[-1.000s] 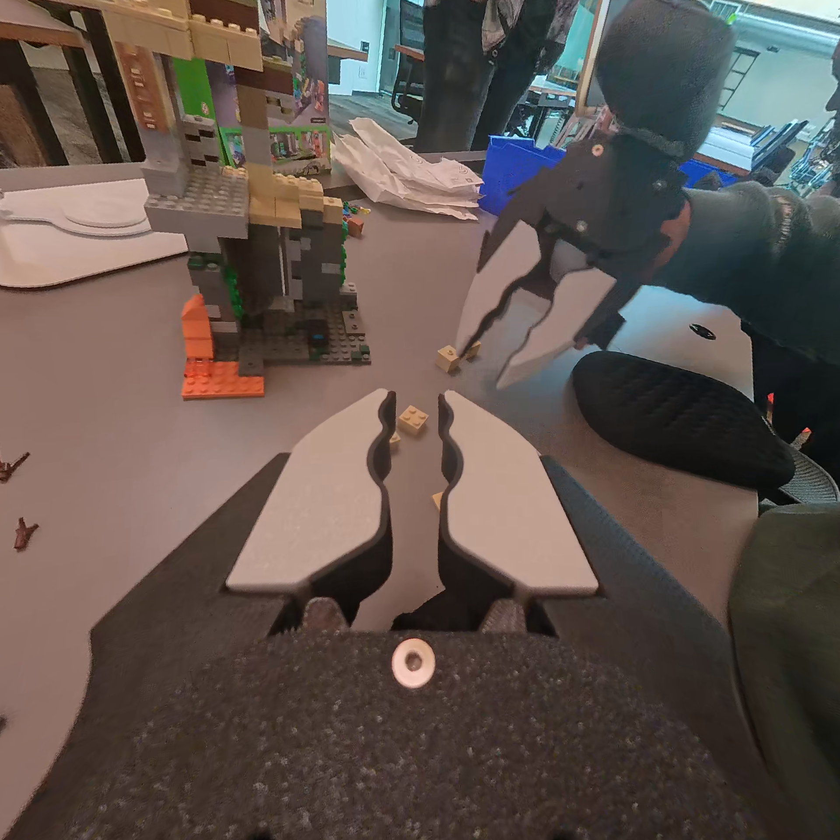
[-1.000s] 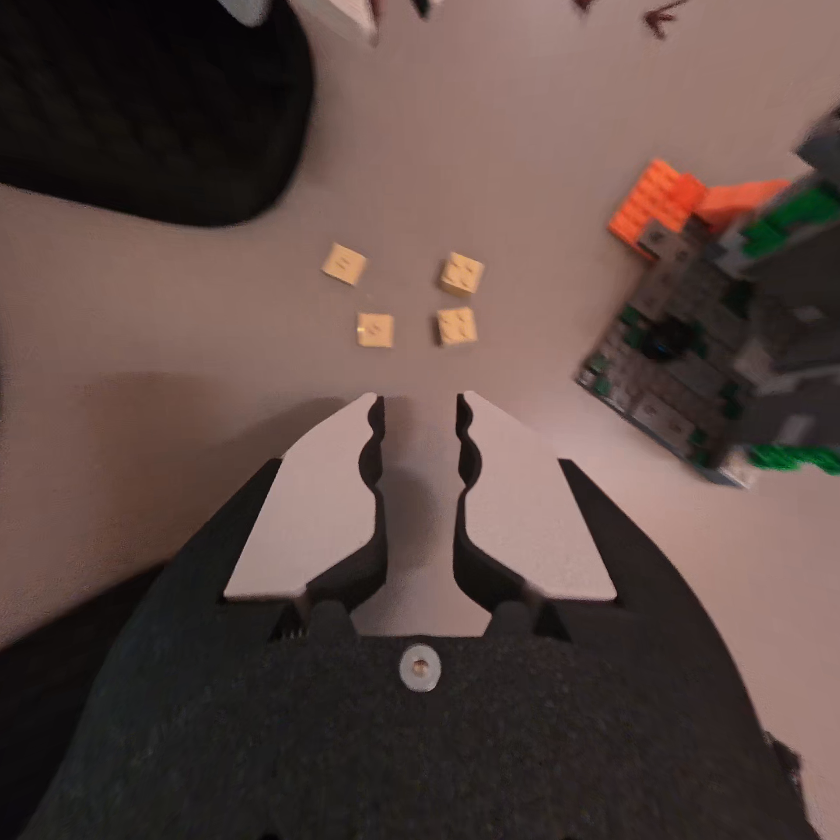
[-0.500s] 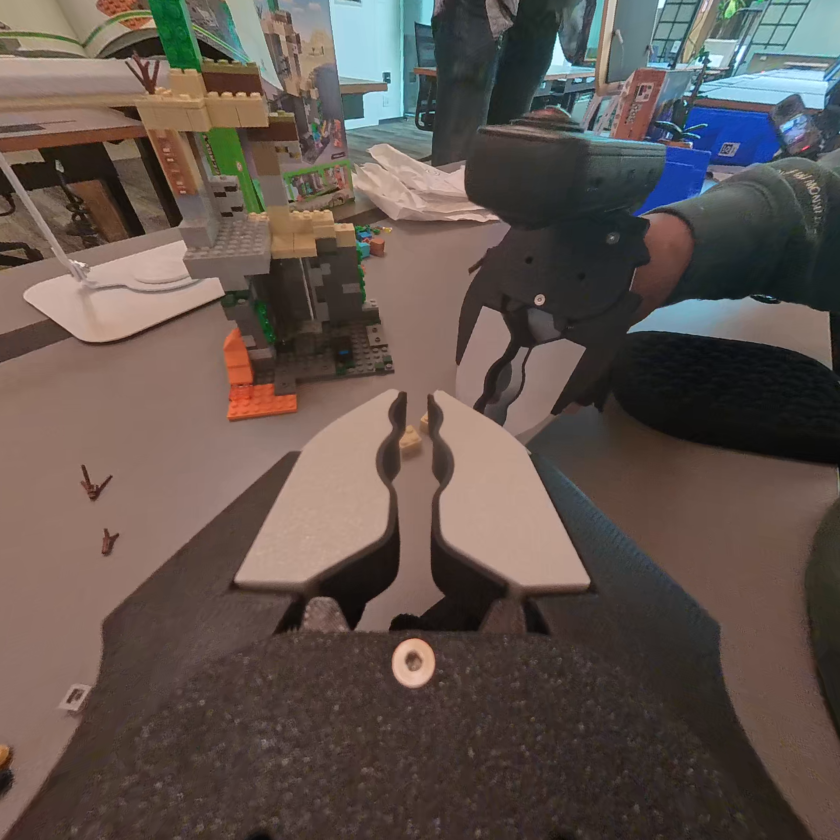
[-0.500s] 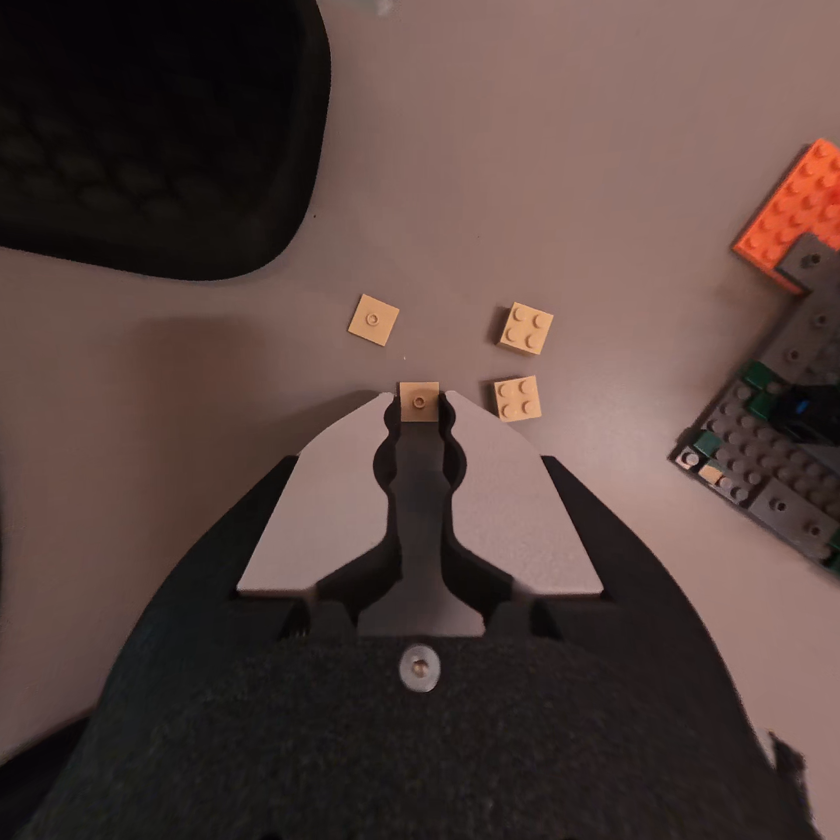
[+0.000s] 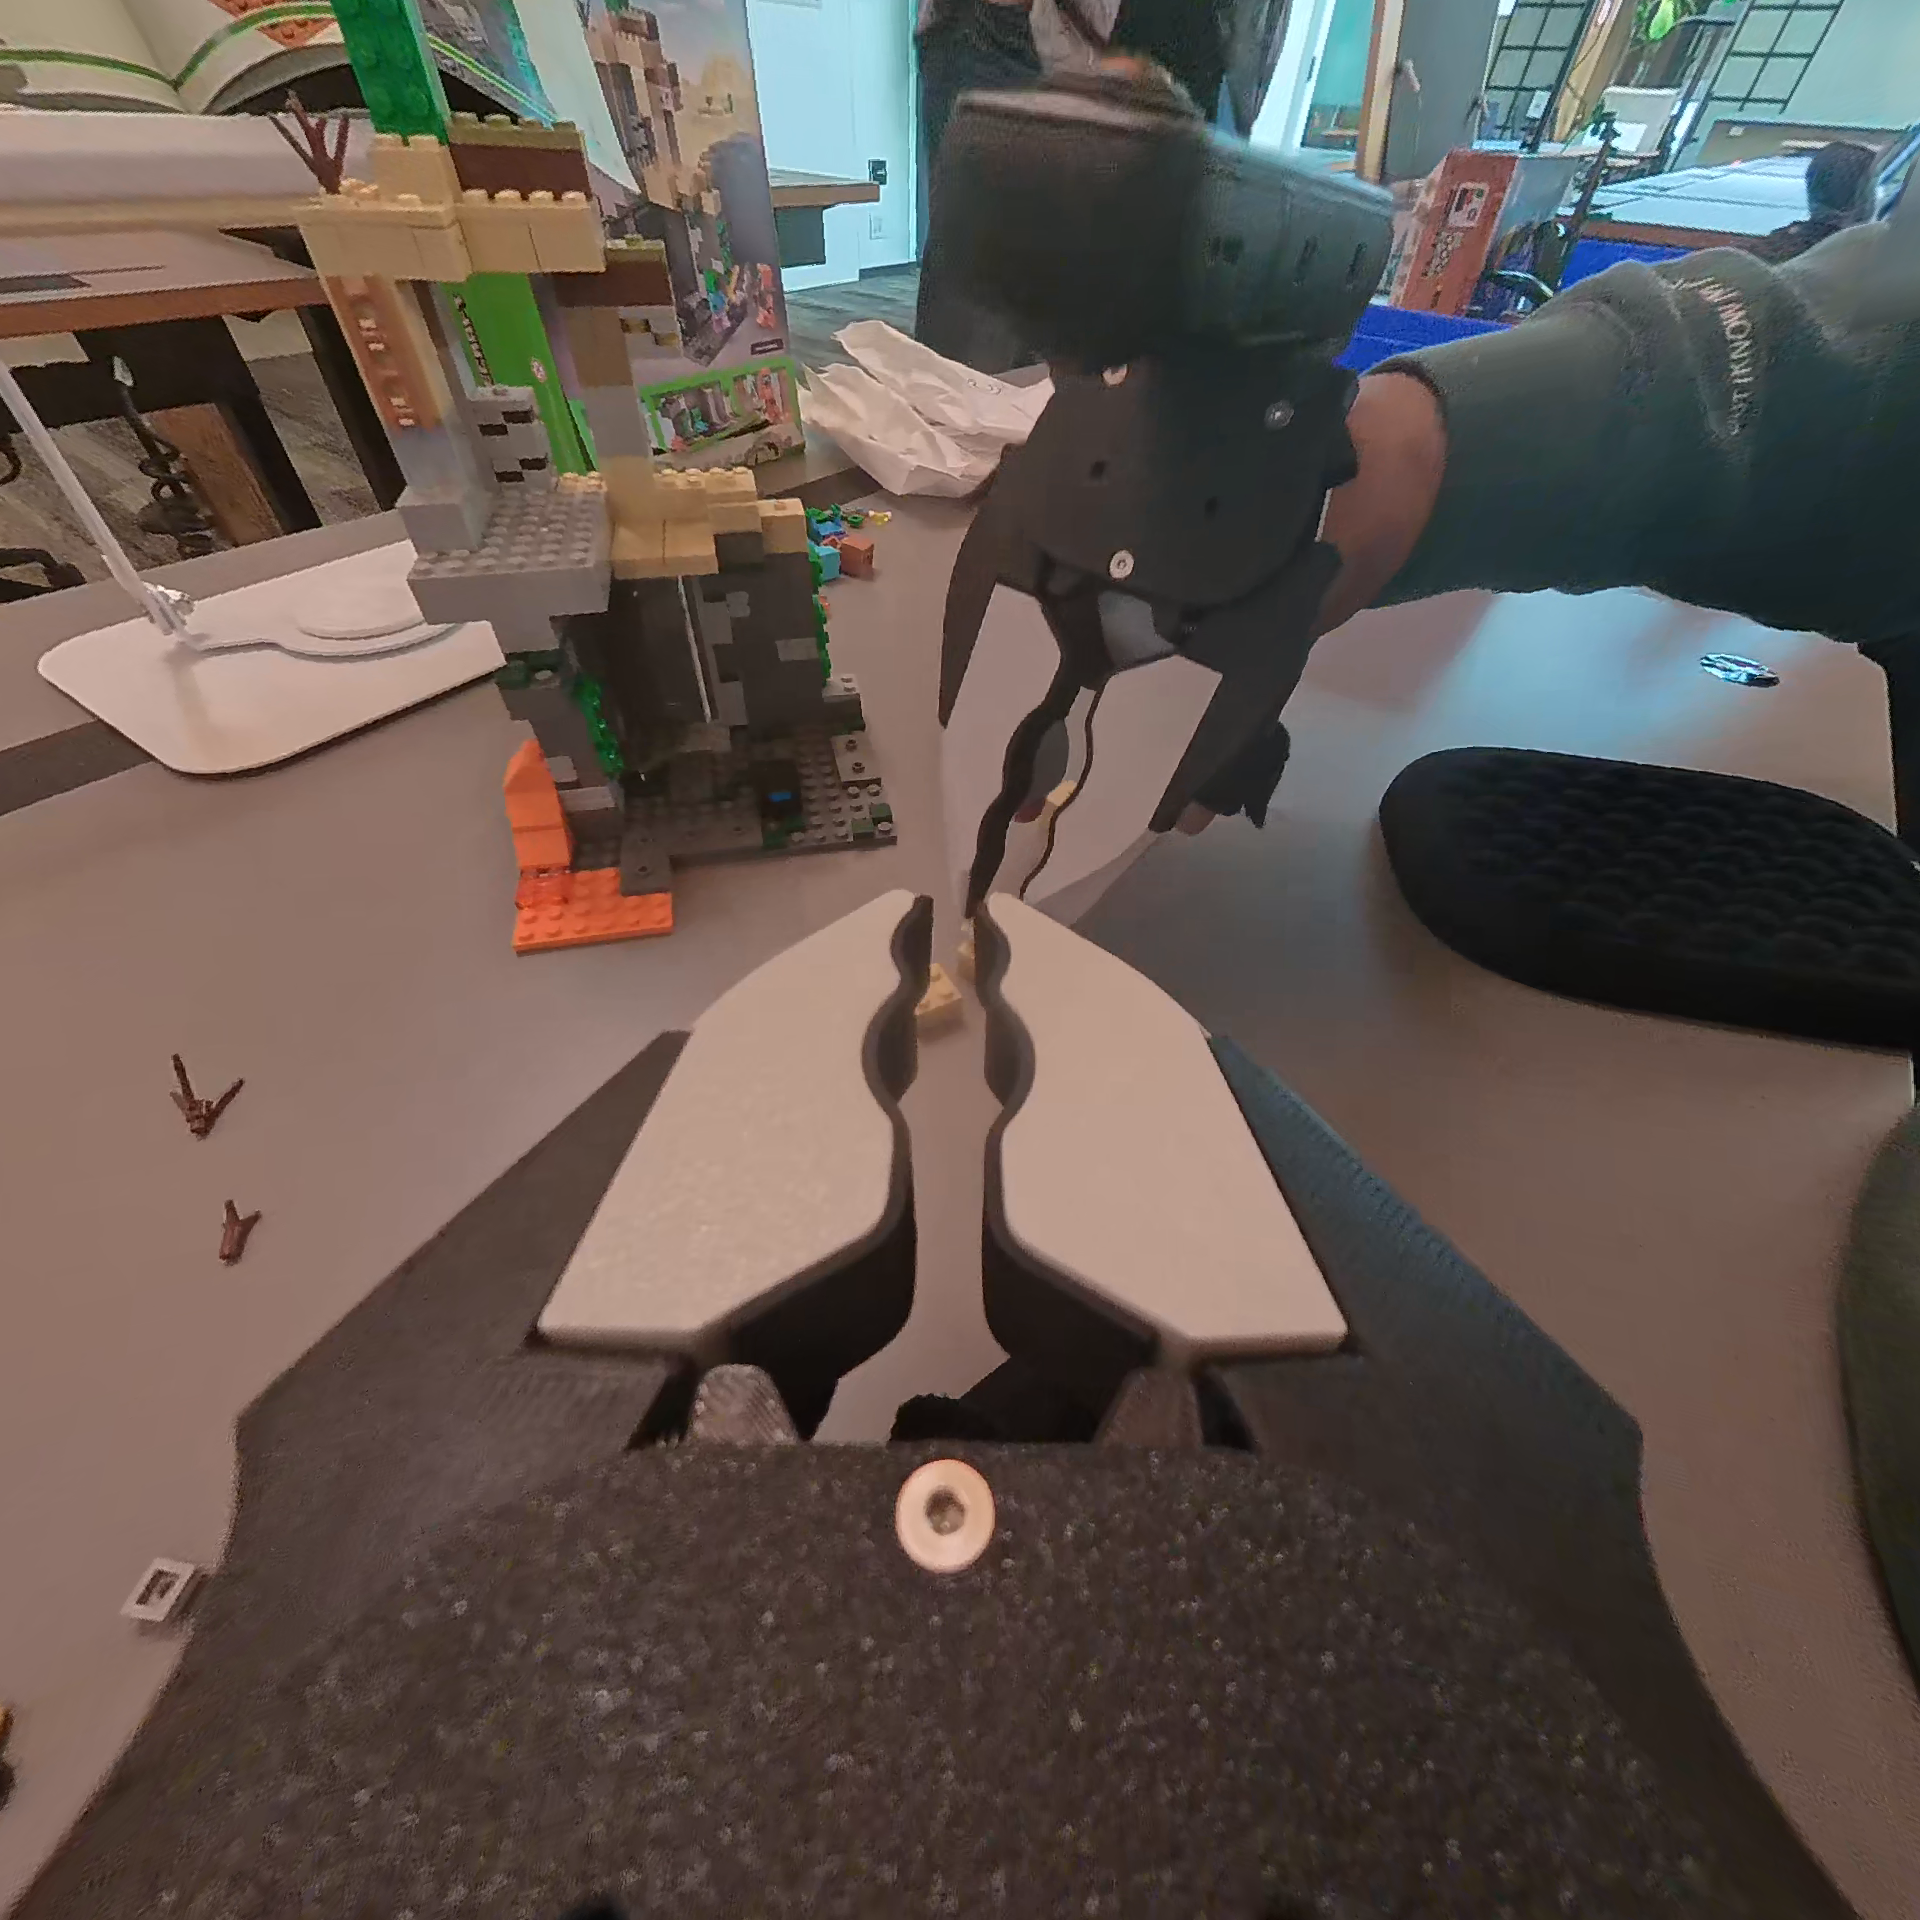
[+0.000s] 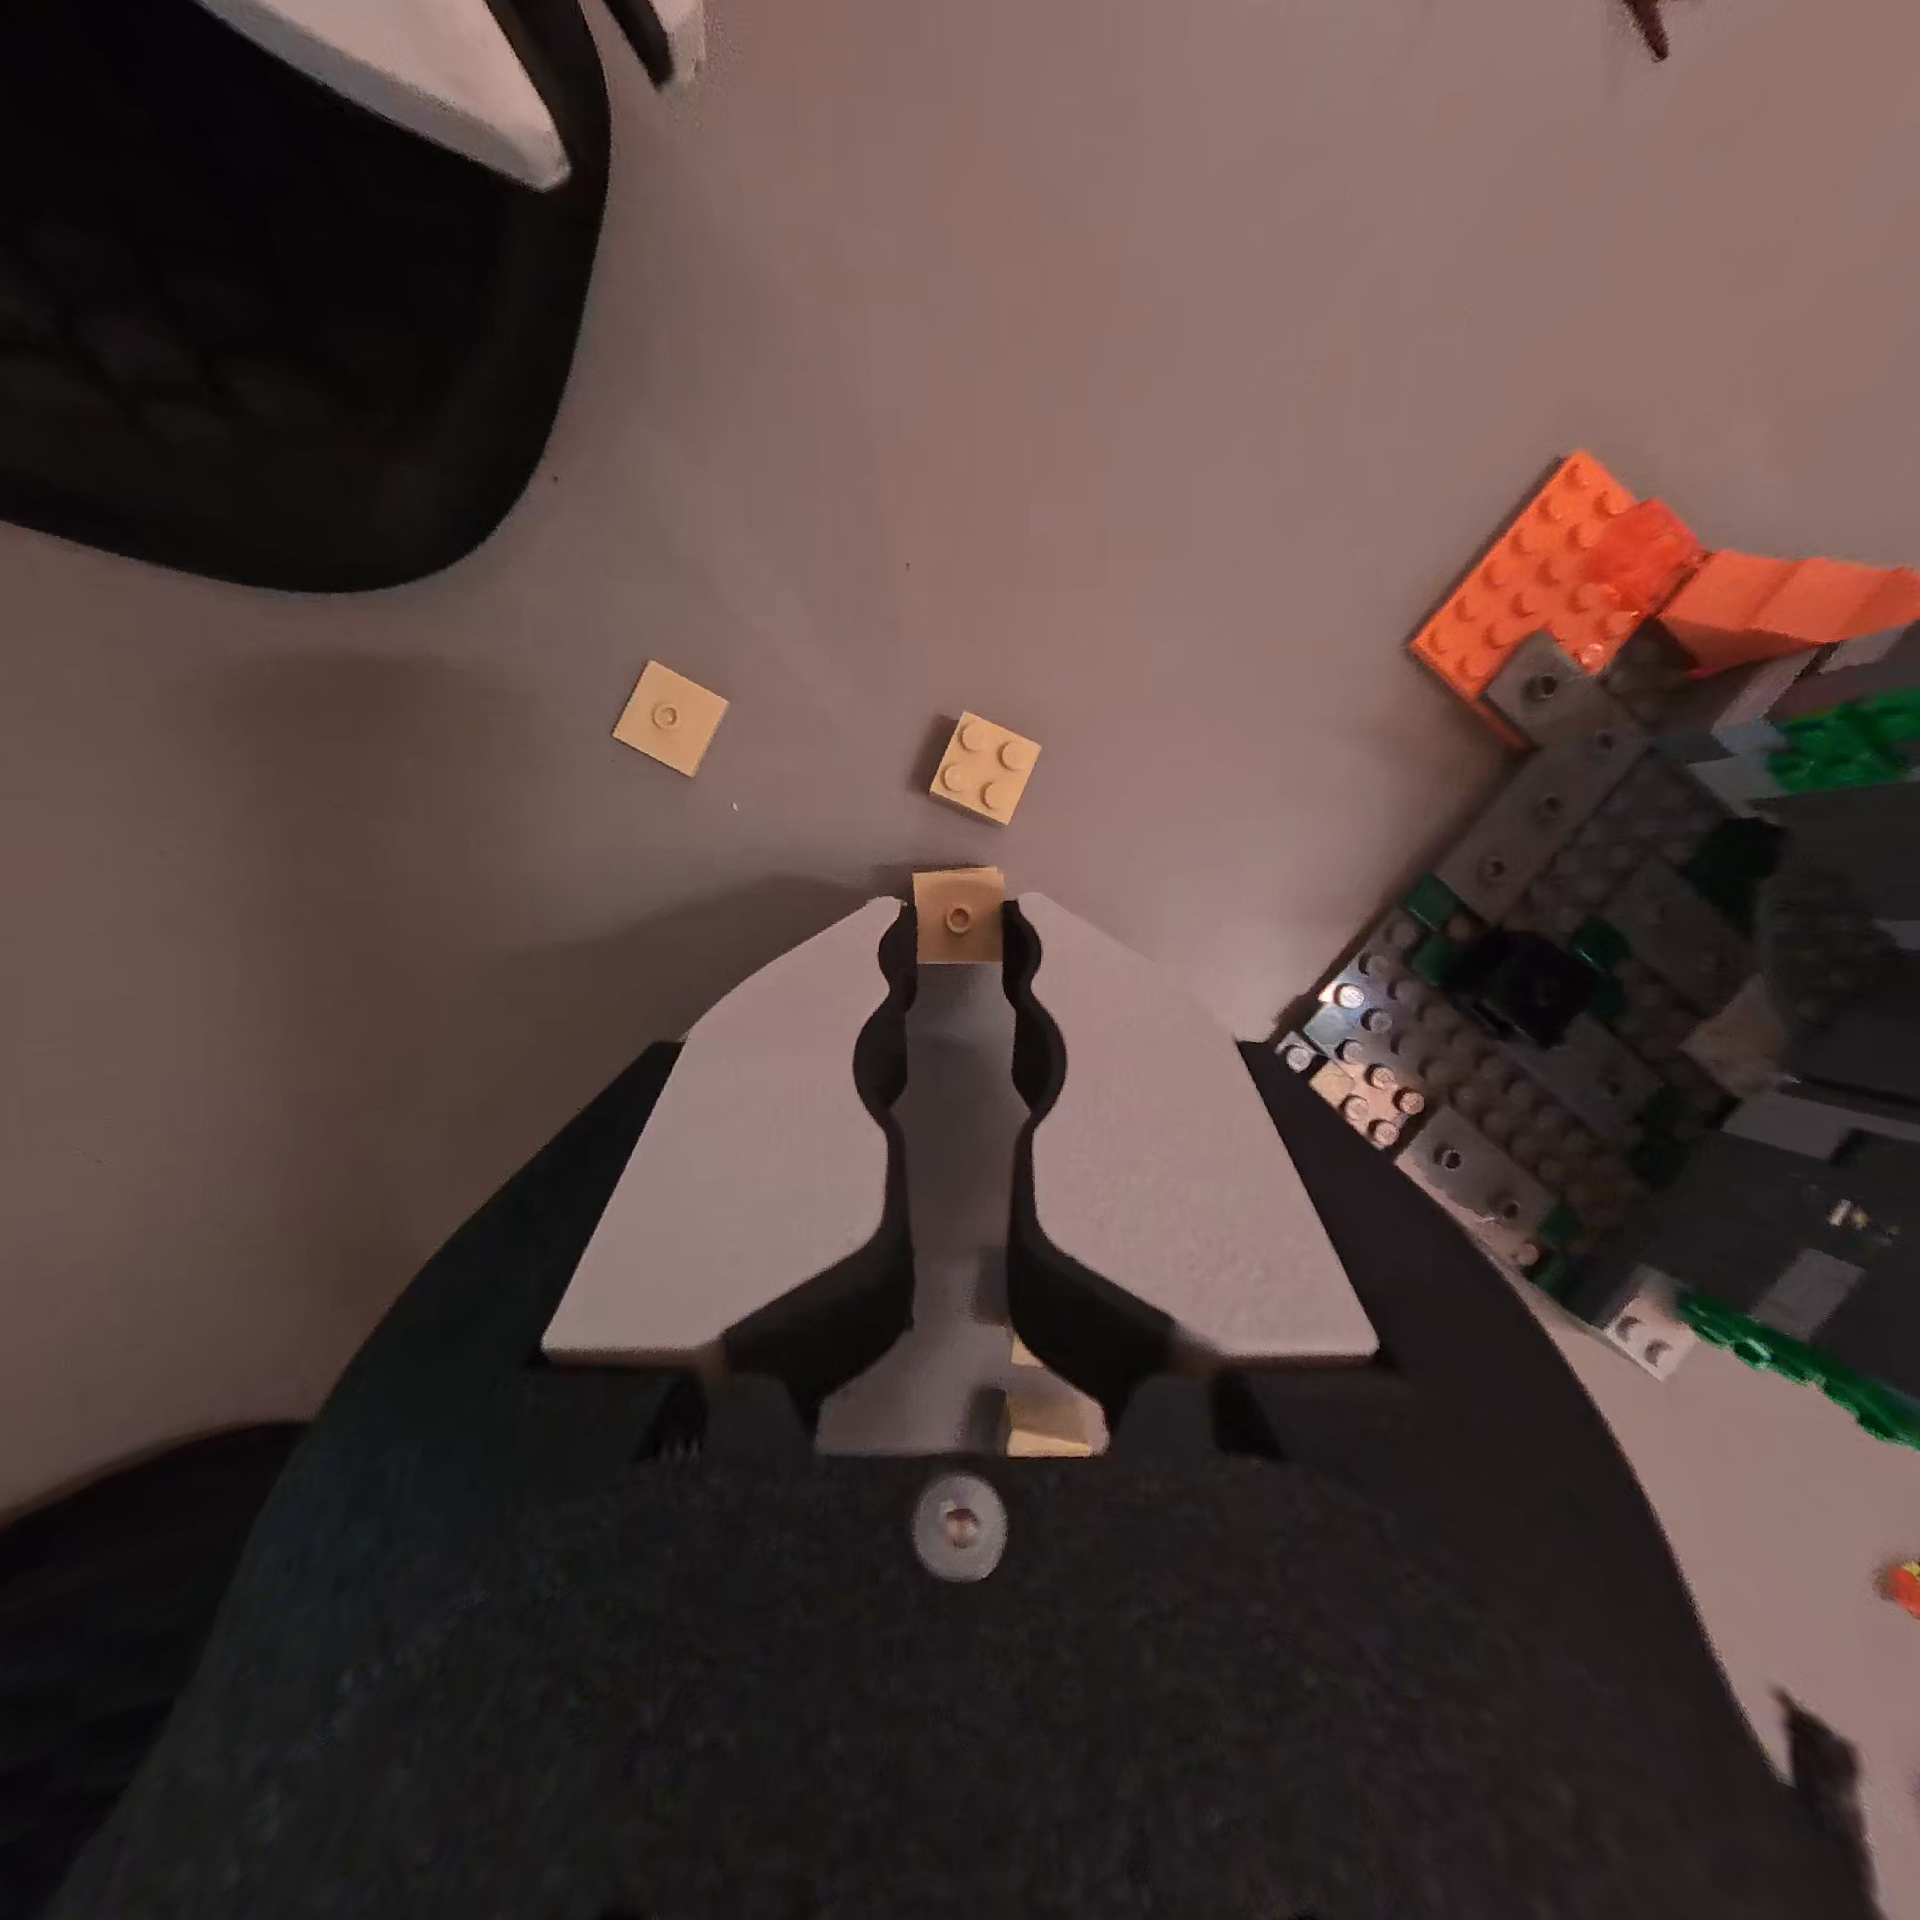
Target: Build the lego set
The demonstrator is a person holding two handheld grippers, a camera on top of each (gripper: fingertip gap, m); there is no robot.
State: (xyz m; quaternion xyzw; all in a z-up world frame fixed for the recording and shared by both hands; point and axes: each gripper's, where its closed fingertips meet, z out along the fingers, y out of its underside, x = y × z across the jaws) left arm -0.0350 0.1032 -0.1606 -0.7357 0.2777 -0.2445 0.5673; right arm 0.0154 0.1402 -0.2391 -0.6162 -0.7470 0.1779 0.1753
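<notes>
The left gripper (image 5: 951,914) hovers released above the worktop (image 5: 364,1039). The right gripper (image 6: 956,914) grasps a tan tile (image 6: 957,916) at its fingertips, with the model (image 6: 1621,997) to its right.

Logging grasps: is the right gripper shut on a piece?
Shut: the right gripper fingers press both sides of a tan single-stud plate.

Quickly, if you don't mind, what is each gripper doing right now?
Left gripper: open a little, holding nothing.
Right gripper: shut on a small flat tan square Lego tile with one centre stud.
</notes>
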